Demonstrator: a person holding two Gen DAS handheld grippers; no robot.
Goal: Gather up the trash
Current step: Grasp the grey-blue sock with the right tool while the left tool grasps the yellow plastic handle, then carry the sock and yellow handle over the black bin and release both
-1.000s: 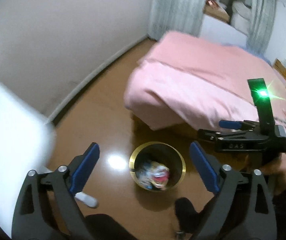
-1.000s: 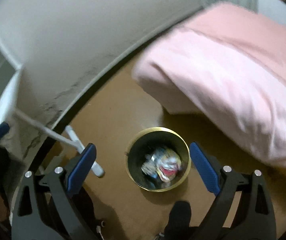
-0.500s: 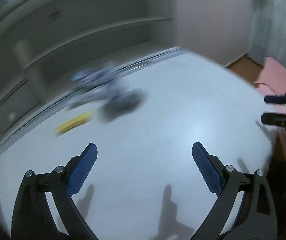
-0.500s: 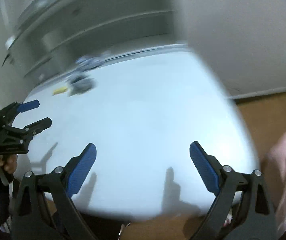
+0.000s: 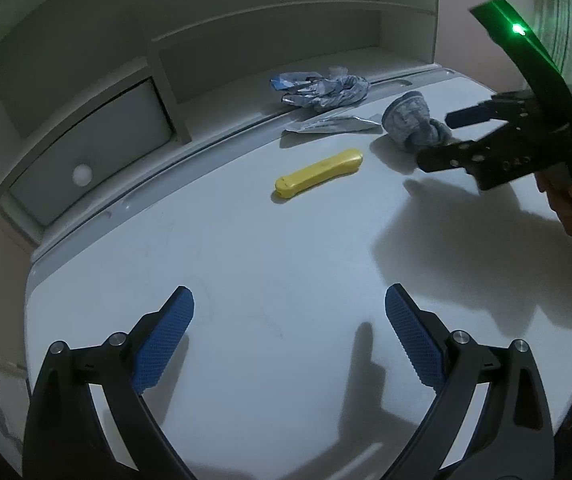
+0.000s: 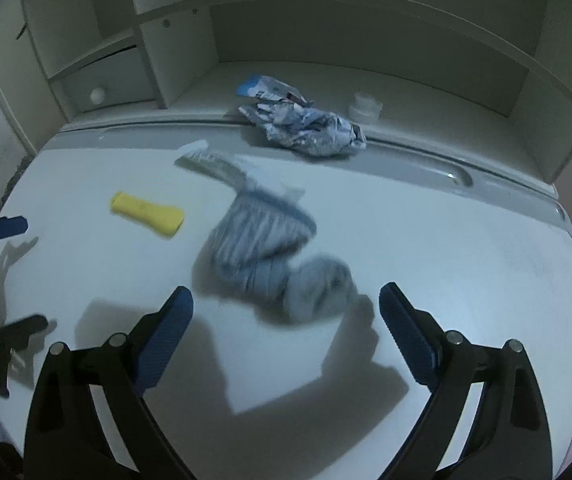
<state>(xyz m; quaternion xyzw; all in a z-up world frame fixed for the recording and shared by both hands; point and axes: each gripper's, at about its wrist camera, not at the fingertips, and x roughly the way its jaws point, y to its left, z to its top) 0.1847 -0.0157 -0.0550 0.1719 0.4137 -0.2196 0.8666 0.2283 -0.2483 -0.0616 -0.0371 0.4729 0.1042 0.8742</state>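
Our right claw (image 6: pixel 281 316) hung low over the white tabletop (image 6: pixel 466 264), fingers spread wide and holding nothing, the blurred grey sock bundle (image 6: pixel 273 256) just beyond them at frame centre. Our left claw (image 5: pixel 288 338) was equally wide and empty, lower in its frame. We counted one yellow stick (image 6: pixel 147 214) left of centre, one crumpled wrapper (image 6: pixel 306 130) at upper centre by the shelf unit (image 6: pixel 326 40), and one flat packet (image 5: pixel 332 124).
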